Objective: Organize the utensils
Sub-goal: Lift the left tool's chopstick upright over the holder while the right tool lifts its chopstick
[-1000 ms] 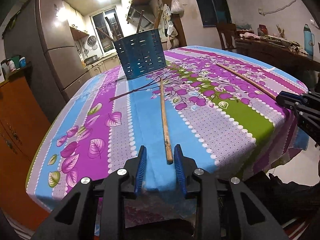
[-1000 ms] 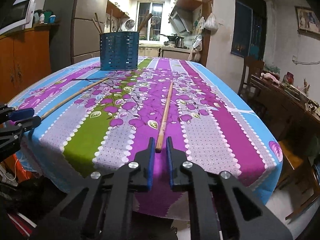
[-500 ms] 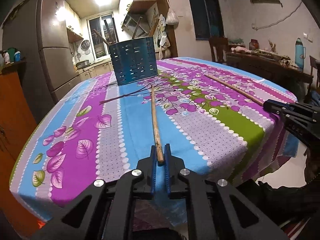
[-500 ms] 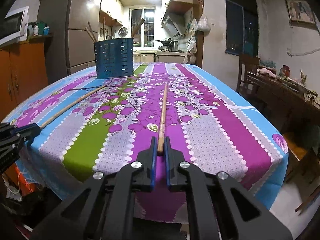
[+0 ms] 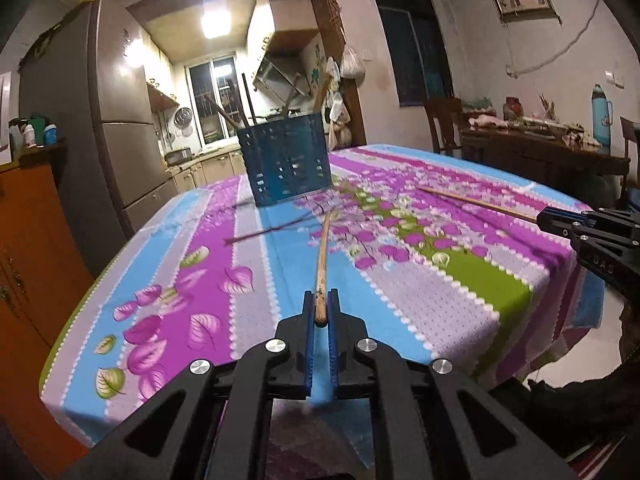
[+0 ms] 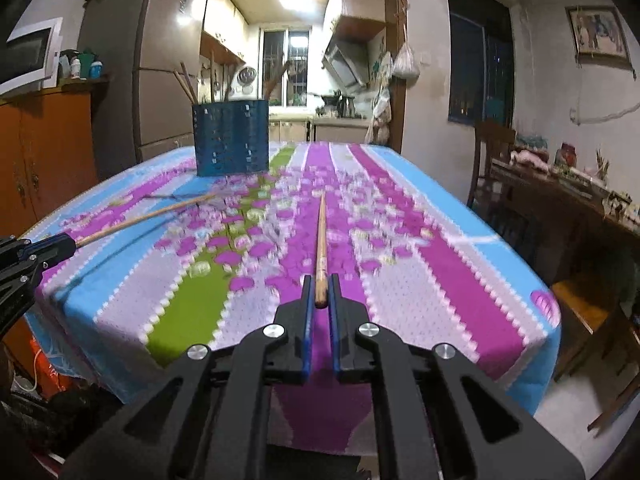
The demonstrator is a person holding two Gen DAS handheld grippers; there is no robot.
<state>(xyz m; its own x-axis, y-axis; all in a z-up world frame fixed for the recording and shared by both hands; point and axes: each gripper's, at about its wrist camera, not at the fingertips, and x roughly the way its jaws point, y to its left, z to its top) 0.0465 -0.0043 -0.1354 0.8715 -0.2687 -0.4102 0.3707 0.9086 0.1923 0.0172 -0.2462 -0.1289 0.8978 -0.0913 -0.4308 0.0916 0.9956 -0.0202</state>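
My left gripper is shut on the near end of a long wooden chopstick that points toward a blue perforated utensil holder at the far side of the table. My right gripper is shut on the near end of a second wooden chopstick. Both chopsticks are lifted off the cloth. The holder has several sticks standing in it. Each gripper shows in the other's view: the right one at the right edge, the left one at the left edge.
The table carries a striped purple, blue and green floral cloth. An orange cabinet and a fridge stand to the left. A wooden chair and a cluttered side table stand to the right.
My left gripper closed on its chopstick; the right was nearly closed and stays on its one. Both have raised the chopsticks off the cloth, and the views have tilted up.
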